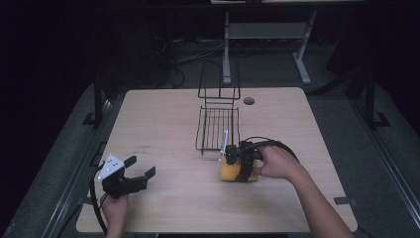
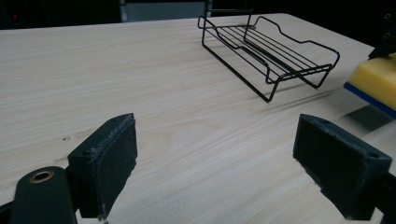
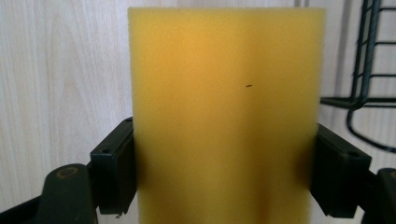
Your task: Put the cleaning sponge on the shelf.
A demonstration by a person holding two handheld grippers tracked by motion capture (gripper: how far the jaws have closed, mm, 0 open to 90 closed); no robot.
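resting on the wooden table [image 1: 163,124] in the high view: yellow sponge [image 1: 229,171] just in front of the black wire rack [image 1: 218,128], right gripper [image 1: 241,163] over it; left gripper [image 1: 141,171] near the left front, jaws apart. left gripper view: jaws wide, nothing between, rack ahead. right gripper view: both jaws clamped against the sponge's sides.

The high view looks forward and down on the whole counter [image 1: 163,124] from above its near edge. The left gripper view sits low, facing across the counter toward the wire rack [image 2: 271,56] at upper right. The right gripper view is pressed close to the yellow sponge [image 3: 224,116]; rack and sponge appear in all three views.
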